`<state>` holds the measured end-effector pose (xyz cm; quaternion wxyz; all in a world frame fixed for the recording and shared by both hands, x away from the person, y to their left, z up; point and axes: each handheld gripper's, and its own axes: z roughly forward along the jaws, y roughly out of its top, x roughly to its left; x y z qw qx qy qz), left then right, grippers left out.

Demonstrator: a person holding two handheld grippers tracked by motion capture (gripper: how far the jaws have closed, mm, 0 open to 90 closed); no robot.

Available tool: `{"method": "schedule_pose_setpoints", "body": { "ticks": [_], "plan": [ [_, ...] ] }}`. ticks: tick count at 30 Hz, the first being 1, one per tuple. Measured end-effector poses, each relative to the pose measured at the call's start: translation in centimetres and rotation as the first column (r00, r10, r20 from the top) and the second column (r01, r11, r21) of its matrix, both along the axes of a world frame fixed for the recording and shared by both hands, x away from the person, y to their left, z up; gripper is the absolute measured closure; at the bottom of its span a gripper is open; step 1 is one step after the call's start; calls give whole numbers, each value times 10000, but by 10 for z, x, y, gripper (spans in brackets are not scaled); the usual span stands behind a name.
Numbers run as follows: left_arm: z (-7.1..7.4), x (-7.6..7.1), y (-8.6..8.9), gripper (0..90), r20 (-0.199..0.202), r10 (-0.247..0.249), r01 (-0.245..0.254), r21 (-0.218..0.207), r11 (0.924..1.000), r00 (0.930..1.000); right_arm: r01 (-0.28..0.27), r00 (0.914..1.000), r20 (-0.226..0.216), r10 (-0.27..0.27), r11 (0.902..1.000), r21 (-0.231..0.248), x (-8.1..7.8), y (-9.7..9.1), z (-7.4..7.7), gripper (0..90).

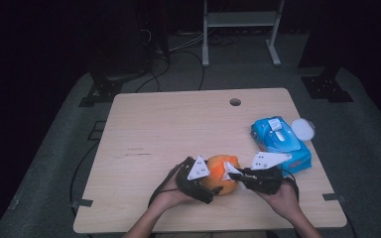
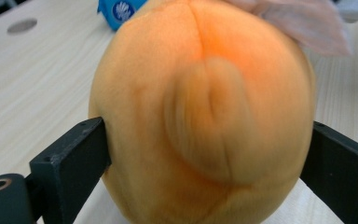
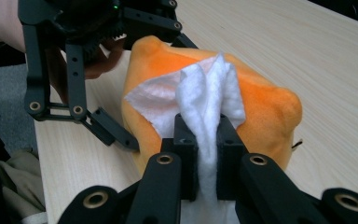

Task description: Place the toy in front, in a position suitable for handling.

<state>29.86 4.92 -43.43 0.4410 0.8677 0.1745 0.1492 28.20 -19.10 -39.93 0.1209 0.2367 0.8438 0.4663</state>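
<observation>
An orange plush toy (image 1: 220,182) (image 2: 200,116) (image 3: 265,109) lies near the table's front edge. My left gripper (image 1: 212,181) (image 2: 207,158) straddles it from the left, one black jaw at each side of the toy; the jaws stand wide and I see no squeeze in the plush. My right gripper (image 1: 231,171) (image 3: 204,135) comes in from the right, shut on a white wipe (image 3: 205,93) (image 2: 303,23). The wipe lies draped over the top of the toy. In the right gripper view the left gripper (image 3: 158,88) reaches around the toy's far side.
A blue pack of wipes (image 1: 280,141) (image 2: 119,9) lies right of the toy, with a round white lid (image 1: 303,129) beside its far corner. The wooden table (image 1: 168,129) has a cable hole (image 1: 235,102) near its far edge. A metal frame stands on the floor behind.
</observation>
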Motion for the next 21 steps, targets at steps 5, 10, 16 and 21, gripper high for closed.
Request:
{"method": "schedule_pose_setpoints", "body": {
  "ticks": [5,10,16,21],
  "plan": [
    [-3,1,-2,18,72,147,-144,-377,9992,9999,-127,9999,48,127,9999,3,5,1,4,818],
    [-5,-1,-5,54,775,55,-45,-128,9999,9970,560,9984,34,-561,9984,47,15,-13,5,818],
    [-1,0,-1,108,425,-37,46,-214,9998,9991,522,9986,-133,-520,9985,153,12,-13,-1,818],
    [1,-4,1,134,410,-400,405,-127,9991,9984,381,9990,-245,-376,9991,187,8,-13,-3,818]
  ]
}}
